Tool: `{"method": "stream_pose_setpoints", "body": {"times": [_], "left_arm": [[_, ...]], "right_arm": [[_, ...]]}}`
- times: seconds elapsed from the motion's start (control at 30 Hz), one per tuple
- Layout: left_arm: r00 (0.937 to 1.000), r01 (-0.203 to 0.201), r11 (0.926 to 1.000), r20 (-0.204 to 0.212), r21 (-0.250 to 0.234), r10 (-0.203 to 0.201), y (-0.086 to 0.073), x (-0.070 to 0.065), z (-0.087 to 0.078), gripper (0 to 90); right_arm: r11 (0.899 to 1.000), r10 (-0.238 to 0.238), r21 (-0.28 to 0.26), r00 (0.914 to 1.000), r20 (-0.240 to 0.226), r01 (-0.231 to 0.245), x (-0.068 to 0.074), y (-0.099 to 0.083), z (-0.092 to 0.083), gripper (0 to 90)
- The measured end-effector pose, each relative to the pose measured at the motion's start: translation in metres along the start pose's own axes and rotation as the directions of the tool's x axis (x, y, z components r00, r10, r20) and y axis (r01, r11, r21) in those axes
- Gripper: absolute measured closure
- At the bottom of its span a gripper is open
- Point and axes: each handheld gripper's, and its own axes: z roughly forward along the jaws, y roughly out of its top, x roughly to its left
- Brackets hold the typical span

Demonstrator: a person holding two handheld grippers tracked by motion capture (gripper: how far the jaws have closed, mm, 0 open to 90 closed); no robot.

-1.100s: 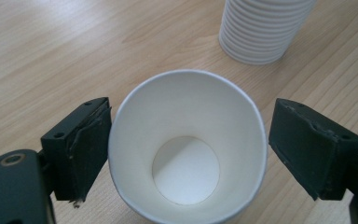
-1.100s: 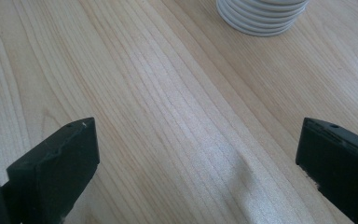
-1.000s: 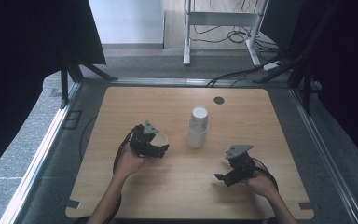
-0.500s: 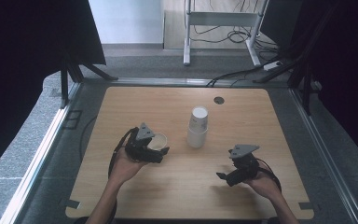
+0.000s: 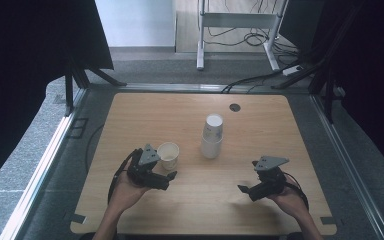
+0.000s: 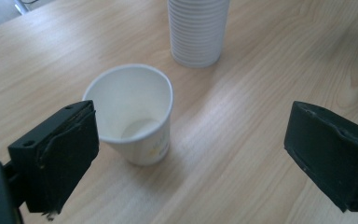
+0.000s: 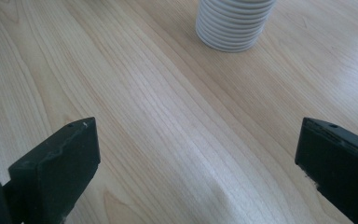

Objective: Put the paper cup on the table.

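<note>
While upright: one cup (image 5: 168, 154), one stack (image 5: 212, 136).

A lab or test room set up for recording is indicated. A light wooden table with rounded corners (image 5: 145, 107) is placed on grey carpeted floor (image 5: 30, 150) and is flanked on 2 sides by tall black curtains (image 5: 25, 45), hung like screens around a recording bay. A grey metal rail (image 5: 40, 170) is laid along the floor by the table's left edge. Behind the table, the white metal legs of a frame (image 5: 235, 22) are seen, with loose black cables (image 5: 260, 80) trailed across the carpet.
</note>
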Motion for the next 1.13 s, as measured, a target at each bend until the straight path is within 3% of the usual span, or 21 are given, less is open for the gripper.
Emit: {"method": "stream_pose_setpoints", "body": {"times": [0.23, 0.47, 0.67, 0.8, 0.9, 1.13], "left_arm": [[0.9999, 0.006, 0.9998, -0.014, 0.017, -0.006, -0.021, -0.005, 0.000, 2.4], [0.9989, 0.044, 0.9977, -0.020, 0.052, -0.043, -0.051, -0.003, 0.004, 0.6], [0.9971, 0.073, 0.9903, -0.031, 0.118, -0.070, -0.074, -0.003, 0.012, 0.0], [0.9953, 0.095, 0.9801, -0.032, 0.174, -0.091, -0.087, -0.004, 0.019, 0.0], [0.9957, 0.088, 0.9715, -0.049, 0.220, -0.079, -0.091, -0.006, 0.025, 0.0], [0.9962, 0.073, 0.9718, -0.062, 0.224, -0.060, -0.089, -0.009, 0.027, 0.0]], "right_arm": [[1.000, 0.021, 0.005, 0.9997, 0.015, -0.021, 0.001, -0.008, -0.001, 0.0], [0.998, 0.056, 0.025, 0.9980, 0.030, -0.056, 0.001, -0.018, 0.001, 0.0], [0.996, 0.063, 0.060, 0.9969, 0.047, -0.066, 0.003, -0.030, 0.006, 0.0], [0.995, 0.061, 0.079, 0.9965, 0.058, -0.065, 0.006, -0.036, 0.010, 0.0], [0.992, 0.061, 0.103, 0.9966, 0.055, -0.067, 0.007, -0.041, 0.013, 0.0], [0.991, 0.060, 0.119, 0.9972, 0.045, -0.065, 0.010, -0.045, 0.016, 0.0]]}}
